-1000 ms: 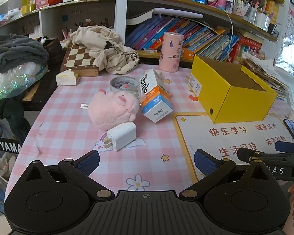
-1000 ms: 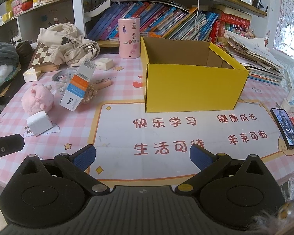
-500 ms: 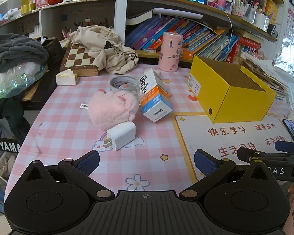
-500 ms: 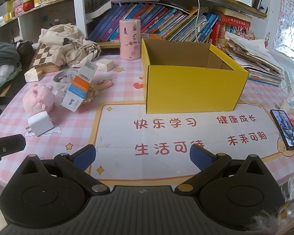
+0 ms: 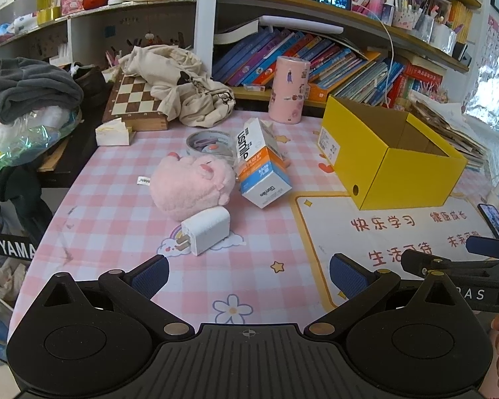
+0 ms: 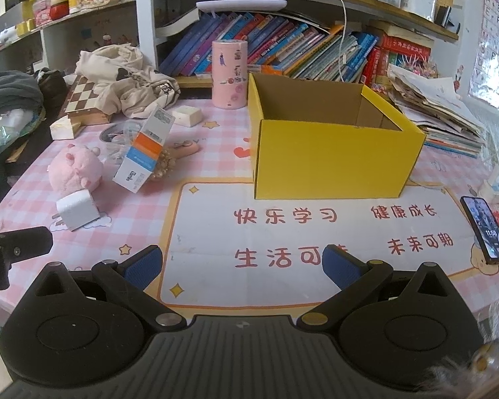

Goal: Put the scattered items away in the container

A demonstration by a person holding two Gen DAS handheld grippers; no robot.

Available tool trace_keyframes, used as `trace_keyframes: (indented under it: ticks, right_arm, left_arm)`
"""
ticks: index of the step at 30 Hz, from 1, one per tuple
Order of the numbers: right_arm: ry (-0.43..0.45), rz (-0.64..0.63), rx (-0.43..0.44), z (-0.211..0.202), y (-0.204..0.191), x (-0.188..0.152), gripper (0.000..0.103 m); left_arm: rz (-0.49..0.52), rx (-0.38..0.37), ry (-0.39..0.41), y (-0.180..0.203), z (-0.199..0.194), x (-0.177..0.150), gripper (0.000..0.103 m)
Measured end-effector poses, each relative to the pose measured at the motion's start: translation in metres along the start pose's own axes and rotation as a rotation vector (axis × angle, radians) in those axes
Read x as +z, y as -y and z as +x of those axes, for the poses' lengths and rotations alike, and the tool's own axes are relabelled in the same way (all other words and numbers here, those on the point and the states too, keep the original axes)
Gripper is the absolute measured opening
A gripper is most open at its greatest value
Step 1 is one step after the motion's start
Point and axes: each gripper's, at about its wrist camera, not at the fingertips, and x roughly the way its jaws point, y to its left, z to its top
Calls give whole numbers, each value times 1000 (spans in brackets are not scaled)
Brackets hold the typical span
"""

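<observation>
The left gripper point(image 5: 248, 274) is edging closer, jaws spread and empty, the white charger point(image 5: 207, 230) lying just ahead of them.

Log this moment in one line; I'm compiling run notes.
left tongs open, empty | right tongs open, empty | yellow box looks empty | white charger nearest left tongs

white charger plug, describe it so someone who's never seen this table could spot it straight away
Start at the yellow box on the pink checked tablecloth and look left to the pink plush toy. The charger lies against the toy's near side, closest to the left gripper. It is the only plain white block with metal prongs; the nearby carton is printed orange and blue.
</observation>
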Motion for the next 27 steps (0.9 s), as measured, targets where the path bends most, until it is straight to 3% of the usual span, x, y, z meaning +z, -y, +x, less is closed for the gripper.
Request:
trace_keyframes:
  ticks: [10, 27]
  right_arm:
    - [42, -44, 55, -10, -9, 2, 103]
    - [34, -90, 179, 0, -29, 16, 103]
  left_arm:
    - [-11, -7, -2, -5, -2, -2, 103]
    - [-87, 4, 25, -28, -5, 1, 103]
